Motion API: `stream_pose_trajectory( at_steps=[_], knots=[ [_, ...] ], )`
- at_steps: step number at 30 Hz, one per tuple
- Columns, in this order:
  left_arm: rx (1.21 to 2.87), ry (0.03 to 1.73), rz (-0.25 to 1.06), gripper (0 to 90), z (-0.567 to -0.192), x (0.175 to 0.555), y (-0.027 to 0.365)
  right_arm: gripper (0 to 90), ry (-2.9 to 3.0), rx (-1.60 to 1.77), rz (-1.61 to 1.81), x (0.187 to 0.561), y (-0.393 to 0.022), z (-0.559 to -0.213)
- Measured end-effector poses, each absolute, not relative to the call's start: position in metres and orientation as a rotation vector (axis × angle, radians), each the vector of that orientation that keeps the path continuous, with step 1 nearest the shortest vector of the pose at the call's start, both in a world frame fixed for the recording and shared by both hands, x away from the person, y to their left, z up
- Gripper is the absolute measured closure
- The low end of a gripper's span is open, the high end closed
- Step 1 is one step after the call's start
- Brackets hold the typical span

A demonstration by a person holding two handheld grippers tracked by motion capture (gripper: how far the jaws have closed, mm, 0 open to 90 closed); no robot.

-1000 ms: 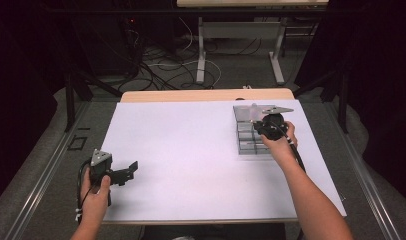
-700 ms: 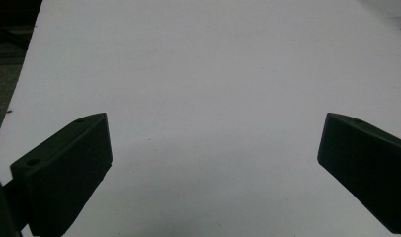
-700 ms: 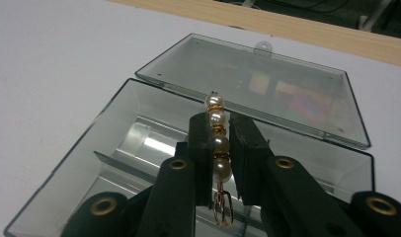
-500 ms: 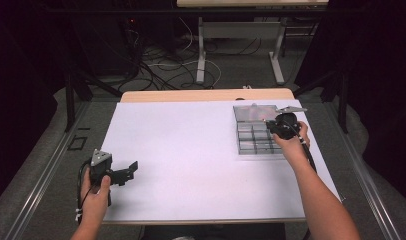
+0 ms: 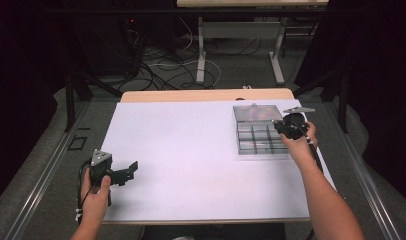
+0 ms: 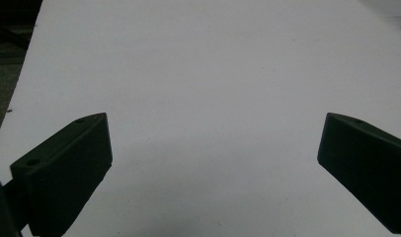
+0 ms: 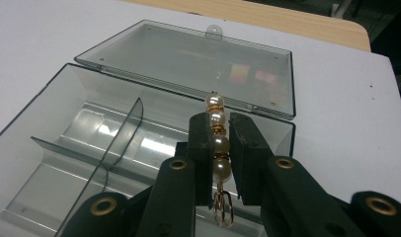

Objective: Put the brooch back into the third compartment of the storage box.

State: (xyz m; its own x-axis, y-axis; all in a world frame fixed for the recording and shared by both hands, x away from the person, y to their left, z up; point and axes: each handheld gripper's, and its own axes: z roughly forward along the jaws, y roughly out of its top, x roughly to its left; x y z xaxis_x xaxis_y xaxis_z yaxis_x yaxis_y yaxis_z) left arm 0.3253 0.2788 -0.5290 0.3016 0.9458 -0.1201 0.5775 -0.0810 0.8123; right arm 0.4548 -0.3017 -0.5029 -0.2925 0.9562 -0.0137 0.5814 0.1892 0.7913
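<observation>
My right gripper (image 7: pixel 219 163) is clamped on a pearl-and-gold bead strand (image 7: pixel 217 148), pinched between the two pads with its gold clasp loop hanging below them and the top beads poking out past the tips. Just beyond and beneath the tips lies the clear compartment box (image 7: pixel 55 148), its lid (image 7: pixel 188 59) swung back flat on the far side; from above, the right gripper (image 5: pixel 290 125) stands at the box's (image 5: pixel 258 137) near-right edge. I judge the strand light and a little fragile — round, glossy beads that want to roll or squirt out of a flat pinch, on a link that could bend if squeezed hard. The hold across the middle beads looks the safest to me, better than the thin clasp. My left gripper (image 5: pixel 118 175) rests low on the white table (image 5: pixel 191 160), well away from the box, jaws spread wide with nothing between them — bare tabletop (image 6: pixel 213 98) ahead.
</observation>
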Motion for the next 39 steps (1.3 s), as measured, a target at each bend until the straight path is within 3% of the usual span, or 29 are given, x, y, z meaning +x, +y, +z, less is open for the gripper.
stream_pose_trajectory(
  at_steps=[39],
  knots=[
    [1.76, 1.386, 0.573, 0.6, -0.53, 0.325, 0.28, 80.2, 2.037, 1.465, 0.815, 0.468, -0.308, -0.525]
  ],
)
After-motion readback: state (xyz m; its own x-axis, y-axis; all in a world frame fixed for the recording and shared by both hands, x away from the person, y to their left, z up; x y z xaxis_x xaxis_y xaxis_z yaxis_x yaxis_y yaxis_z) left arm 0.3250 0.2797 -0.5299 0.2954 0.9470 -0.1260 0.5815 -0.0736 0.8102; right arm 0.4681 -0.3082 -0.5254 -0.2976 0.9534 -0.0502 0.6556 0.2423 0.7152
